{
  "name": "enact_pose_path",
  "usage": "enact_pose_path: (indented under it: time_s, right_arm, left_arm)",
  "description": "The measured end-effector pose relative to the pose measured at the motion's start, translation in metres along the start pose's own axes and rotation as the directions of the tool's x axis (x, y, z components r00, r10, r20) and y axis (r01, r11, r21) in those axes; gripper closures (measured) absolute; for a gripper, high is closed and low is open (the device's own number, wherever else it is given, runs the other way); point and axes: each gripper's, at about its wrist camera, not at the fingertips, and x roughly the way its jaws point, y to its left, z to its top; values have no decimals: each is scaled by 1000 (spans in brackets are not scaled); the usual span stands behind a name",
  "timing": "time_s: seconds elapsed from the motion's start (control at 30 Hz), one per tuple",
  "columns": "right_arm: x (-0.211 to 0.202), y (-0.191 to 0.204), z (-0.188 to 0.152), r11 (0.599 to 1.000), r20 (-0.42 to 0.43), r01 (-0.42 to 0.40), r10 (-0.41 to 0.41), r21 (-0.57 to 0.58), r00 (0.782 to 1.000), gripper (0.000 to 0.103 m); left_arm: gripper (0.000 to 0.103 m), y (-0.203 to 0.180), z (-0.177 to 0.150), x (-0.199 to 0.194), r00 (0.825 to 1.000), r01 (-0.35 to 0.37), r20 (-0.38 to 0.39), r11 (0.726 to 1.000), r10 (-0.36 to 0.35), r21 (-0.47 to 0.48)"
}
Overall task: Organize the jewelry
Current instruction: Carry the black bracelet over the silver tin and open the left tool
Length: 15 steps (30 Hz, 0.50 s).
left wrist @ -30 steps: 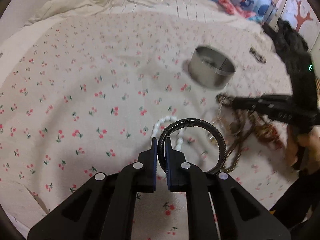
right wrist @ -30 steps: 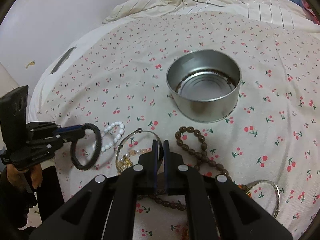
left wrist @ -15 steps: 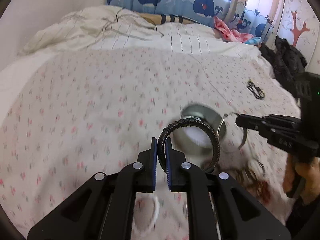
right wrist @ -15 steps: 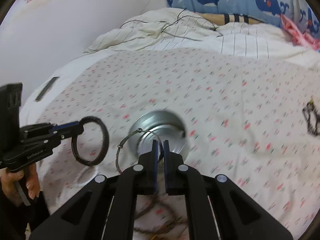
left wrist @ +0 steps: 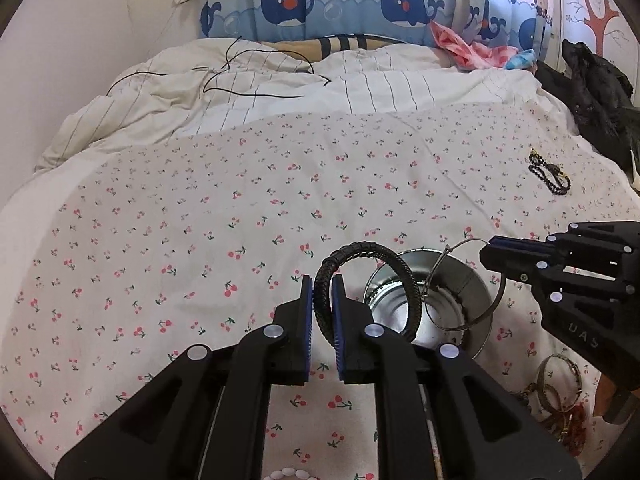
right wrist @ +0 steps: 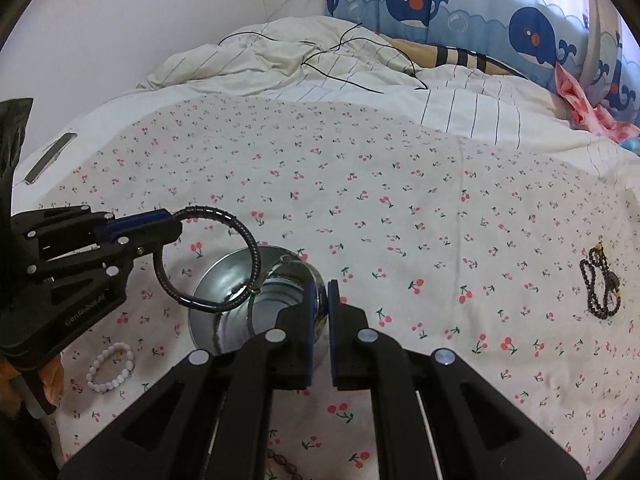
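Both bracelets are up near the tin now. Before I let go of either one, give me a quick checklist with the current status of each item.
1. Left gripper shut on the black braided bracelet: ok.
2. Right gripper shut on the thin silver bangle: ok.
3. Metal tin upright, mouth open: ok.
4. Black braided bracelet over the tin's mouth: cannot tell; it overlaps the tin in both wrist views, but depth is unclear.
5. Thin silver bangle over the tin's mouth: cannot tell, same reason.
6. The two bracelets clear of each other: cannot tell; they cross in both views.
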Motion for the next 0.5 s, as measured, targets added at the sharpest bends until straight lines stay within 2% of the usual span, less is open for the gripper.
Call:
enact_pose_path:
  time_s: [0.13, 0.2, 0.23, 0.27, 0.33, 0.43, 0.5]
  right_arm:
    - [5, 0, -1, 1000, -9, -4, 4, 8, 1000, 94]
    - [6, 1, -2, 1000, -11, -16, 16, 16, 1000, 93]
    - [7, 0, -3, 1000, -14, -23, 24, 20, 1000, 92]
    - [10, 1, -4, 999, -20, -34, 35, 22, 999, 90]
    - [12, 4, -5, 999, -22, -48, 49, 16, 999, 74]
    - [10, 8, -5, 999, -13, -43, 43, 7, 999, 55]
    - [5, 7, -4, 999, 3, -39, 39, 16, 999, 52]
  left_arm:
    - [92, 3, -3, 5, 1000, 22, -13, 1000, -22, -15]
    - [89, 4, -4, 6, 998, 58, -22, 998, -59, -30]
    - [83, 5, -5, 7, 997, 73, -26, 997, -74, -38]
    - [74, 4, -5, 8, 997, 75, -25, 996, -76, -39]
    - [57, 0, -7, 9, 997, 72, -28, 997, -72, -27]
    - [52, 0, -6, 8, 996, 85, -32, 996, -86, -35]
    - [49, 4, -4, 6, 995, 90, -26, 994, -92, -57]
